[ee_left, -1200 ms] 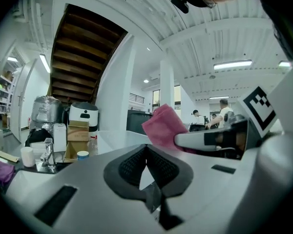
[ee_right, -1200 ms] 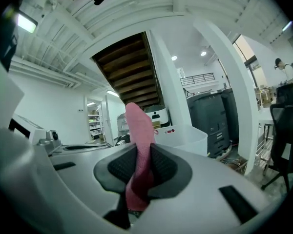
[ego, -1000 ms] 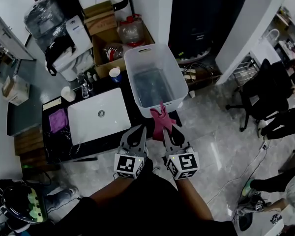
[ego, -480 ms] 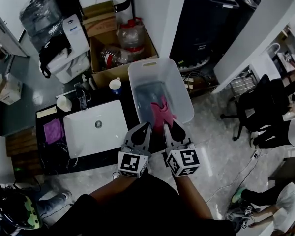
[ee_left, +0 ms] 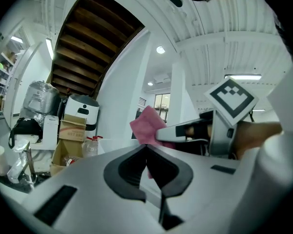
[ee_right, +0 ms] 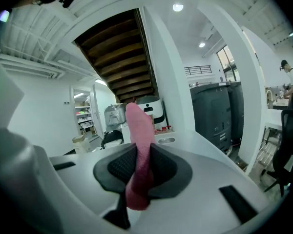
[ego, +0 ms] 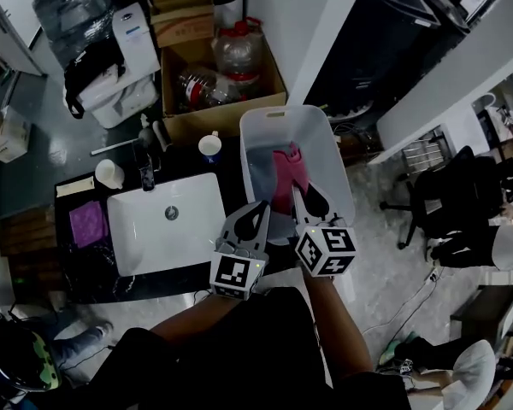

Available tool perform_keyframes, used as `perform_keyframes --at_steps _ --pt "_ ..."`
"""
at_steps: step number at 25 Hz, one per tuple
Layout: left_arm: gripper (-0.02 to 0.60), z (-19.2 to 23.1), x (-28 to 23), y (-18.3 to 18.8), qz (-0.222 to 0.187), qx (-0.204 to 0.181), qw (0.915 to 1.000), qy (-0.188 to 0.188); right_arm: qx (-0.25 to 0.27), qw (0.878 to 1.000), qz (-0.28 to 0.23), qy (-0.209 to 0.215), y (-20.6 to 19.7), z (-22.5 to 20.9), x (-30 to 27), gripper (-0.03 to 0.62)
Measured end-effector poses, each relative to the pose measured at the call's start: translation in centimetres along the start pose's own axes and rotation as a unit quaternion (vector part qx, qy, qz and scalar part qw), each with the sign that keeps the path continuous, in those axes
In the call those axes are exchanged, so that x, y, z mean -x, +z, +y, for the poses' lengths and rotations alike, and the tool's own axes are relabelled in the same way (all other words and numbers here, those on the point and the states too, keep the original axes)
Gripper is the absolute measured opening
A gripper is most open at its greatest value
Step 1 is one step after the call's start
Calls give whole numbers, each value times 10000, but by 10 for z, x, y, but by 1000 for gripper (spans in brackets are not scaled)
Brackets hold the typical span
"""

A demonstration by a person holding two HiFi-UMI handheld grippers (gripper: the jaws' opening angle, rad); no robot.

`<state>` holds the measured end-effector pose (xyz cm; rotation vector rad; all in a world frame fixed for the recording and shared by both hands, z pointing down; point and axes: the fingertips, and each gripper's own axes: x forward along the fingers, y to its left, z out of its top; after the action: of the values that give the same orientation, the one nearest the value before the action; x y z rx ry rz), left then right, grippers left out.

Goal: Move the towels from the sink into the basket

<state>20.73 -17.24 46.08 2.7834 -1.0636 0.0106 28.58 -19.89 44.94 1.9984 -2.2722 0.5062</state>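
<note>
A pink towel (ego: 285,174) hangs over the inside of the clear plastic basket (ego: 333,156), pinched in my right gripper (ego: 297,188). In the right gripper view the towel (ee_right: 139,150) stands up between the shut pads. My left gripper (ego: 262,206) is at the basket's near left corner, jaws shut with nothing between them (ee_left: 147,152); the left gripper view shows the pink towel (ee_left: 147,125) and the right gripper beyond it. The white sink (ego: 167,220) on the black counter holds no towel that I can see. A purple cloth (ego: 90,223) lies on the counter left of the sink.
A faucet (ego: 145,176), a white cup (ego: 109,173) and a blue-rimmed cup (ego: 209,146) stand behind the sink. A cardboard box (ego: 222,75) with water bottles sits on the floor behind the basket. An office chair (ego: 449,207) is to the right.
Both grippers have travelled from the counter's front edge towards the basket. The pink towel in the right gripper has gone from before the basket's near rim to over its inside.
</note>
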Motion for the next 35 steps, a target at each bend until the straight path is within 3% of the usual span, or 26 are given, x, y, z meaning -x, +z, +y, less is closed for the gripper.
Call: perform_keyframes --at_steps 7,16,21,26,30,35 --pt "12 16 -16 5 -61 168 9996 228 -427 9972 613 58 -26 -22 -56 77" --pt "13 46 -39 18 -92 28 9966 821 -124 9853 1644 437 -67 -34 -123 78" --pt "12 60 -50 29 -208 -243 9912 1284 226 9775 2017 574 -90 -36 -155 78" --pt "12 74 -60 30 -99 -297 9852 1687 -54 9670 2461 656 -116 -45 -185 80" --pt "12 82 -64 33 -121 -287 9811 1909 163 9623 2632 662 -140 -54 -209 80" --pt "12 91 -65 41 -221 -215 9765 2135 -2 9507 3047 572 -182 -61 -224 80"
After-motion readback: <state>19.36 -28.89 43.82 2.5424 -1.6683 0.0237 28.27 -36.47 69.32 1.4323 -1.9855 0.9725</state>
